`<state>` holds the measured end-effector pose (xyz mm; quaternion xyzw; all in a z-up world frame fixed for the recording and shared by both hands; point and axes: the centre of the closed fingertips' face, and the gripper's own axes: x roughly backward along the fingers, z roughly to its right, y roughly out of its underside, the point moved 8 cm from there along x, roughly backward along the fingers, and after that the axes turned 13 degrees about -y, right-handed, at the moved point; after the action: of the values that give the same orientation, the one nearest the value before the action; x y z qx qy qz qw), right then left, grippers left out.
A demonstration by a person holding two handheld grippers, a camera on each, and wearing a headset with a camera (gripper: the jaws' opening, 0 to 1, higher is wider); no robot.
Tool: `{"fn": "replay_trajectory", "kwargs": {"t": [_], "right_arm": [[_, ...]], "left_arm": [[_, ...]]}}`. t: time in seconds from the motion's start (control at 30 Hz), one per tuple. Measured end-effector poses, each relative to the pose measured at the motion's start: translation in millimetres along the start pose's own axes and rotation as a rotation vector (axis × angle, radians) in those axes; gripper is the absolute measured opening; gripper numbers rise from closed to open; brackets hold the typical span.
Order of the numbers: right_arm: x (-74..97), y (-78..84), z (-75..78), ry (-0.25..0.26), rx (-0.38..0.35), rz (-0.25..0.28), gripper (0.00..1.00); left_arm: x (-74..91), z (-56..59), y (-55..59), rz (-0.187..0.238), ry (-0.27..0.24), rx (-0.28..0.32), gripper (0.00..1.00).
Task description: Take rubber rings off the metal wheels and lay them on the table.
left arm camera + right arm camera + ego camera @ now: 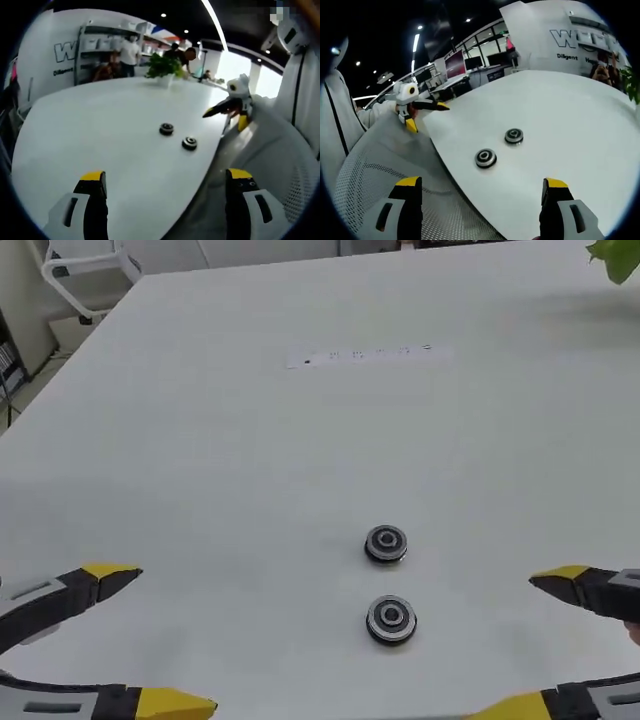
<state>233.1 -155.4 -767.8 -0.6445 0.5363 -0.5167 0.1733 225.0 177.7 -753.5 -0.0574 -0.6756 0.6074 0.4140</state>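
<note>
Two wheels flat on the table, axles up; the near wheel sits close to my edge, the far wheel just beyond it, the pair lined up straight away from me and not touching; each looks to wear its dark rubber ring, the near one's ring showing as a black band round the metal hub; no ring lies loose on the table, so I judge the job not yet begun. Round things, so no long axis to fuss over; what counts is the side; both wheels lie right of centre between my claws. My right gripper has its jaws spread wide and nothing in them, and it is plainly the nearer; in the right gripper view the near wheel sits ahead, between the jaw lines, the far wheel a touch further on. My left gripper is gaping too, empty, well apart from the pair; from its own view they sit far ahead. I'd say the right goes in first on the near wheel, with the left crossing to steady.
</note>
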Motion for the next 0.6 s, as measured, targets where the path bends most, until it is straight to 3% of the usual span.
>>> {"fn": "replay_trajectory", "kwargs": {"t": [0.13, 0.3, 0.4, 0.6], "right_arm": [[-0.5, -2.7, 2.0, -0.025, 0.016, -0.032, 0.99], [6.2, -7.9, 8.1, -0.016, 0.042, -0.053, 0.99], [12.2, -14.2, 11.7, -0.006, 0.068, -0.019, 0.99], [18.3, -24.0, 14.0, -0.003, 0.099, 0.037, 0.99]], "left_arm": [[0.7, -1.8, 1.2, -0.01, 0.003, 0.003, 1.0], [2.6, -2.2, -0.4, -0.016, 0.019, -0.018, 1.0], [7.4, 2.1, -10.2, 0.011, 0.044, 0.013, 1.0], [16.9, 5.8, -34.5, 0.027, 0.021, -0.058, 1.0]]}}
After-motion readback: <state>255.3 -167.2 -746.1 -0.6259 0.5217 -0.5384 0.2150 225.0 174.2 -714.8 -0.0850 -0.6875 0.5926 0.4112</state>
